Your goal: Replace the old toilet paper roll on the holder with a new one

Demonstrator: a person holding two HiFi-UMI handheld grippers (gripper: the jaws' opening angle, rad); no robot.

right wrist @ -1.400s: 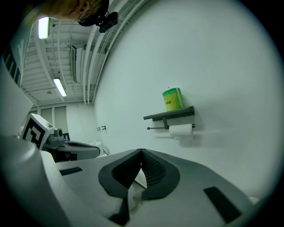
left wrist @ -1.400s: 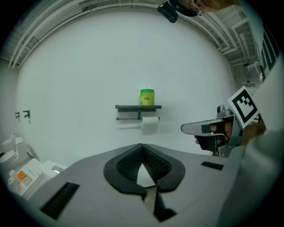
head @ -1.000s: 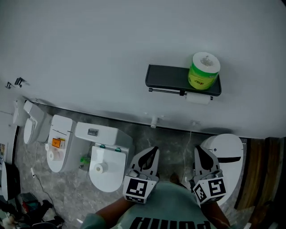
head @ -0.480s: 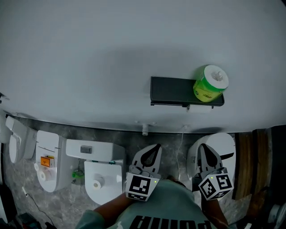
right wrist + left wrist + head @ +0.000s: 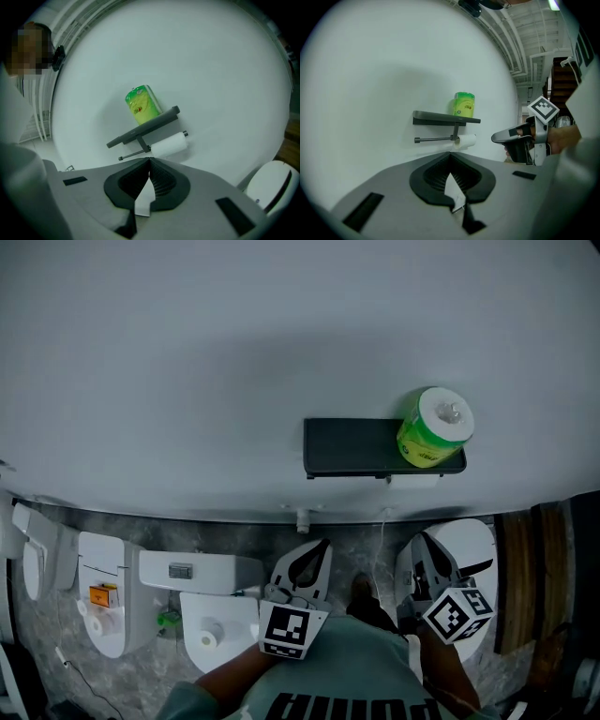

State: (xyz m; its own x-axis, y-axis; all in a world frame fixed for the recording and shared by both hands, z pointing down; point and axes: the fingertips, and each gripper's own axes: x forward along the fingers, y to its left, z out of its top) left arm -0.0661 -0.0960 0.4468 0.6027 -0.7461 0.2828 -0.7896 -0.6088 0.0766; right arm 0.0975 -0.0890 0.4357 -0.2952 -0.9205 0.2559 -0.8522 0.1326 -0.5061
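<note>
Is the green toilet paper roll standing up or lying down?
Standing up. The green roll sits on its flat end on the dark shelf, and its round top with the core hole faces up.

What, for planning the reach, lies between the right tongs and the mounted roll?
Nothing: the right gripper view shows only bare wall between right tongs and mounted roll.

- Green wrapped roll, upper right of the head view, on the dark shelf: its wrapper is carrying a printed label with a red mark, too small to read in any view.
- Shirt, bottom centre: large dark letters are running off the lower frame edge; only their tops are showing, unreadable.
- White fixture, lower left: an orange label is showing, not legible.
- Marker cubes, lower centre and lower right: black-and-white square codes, no letters.
</note>
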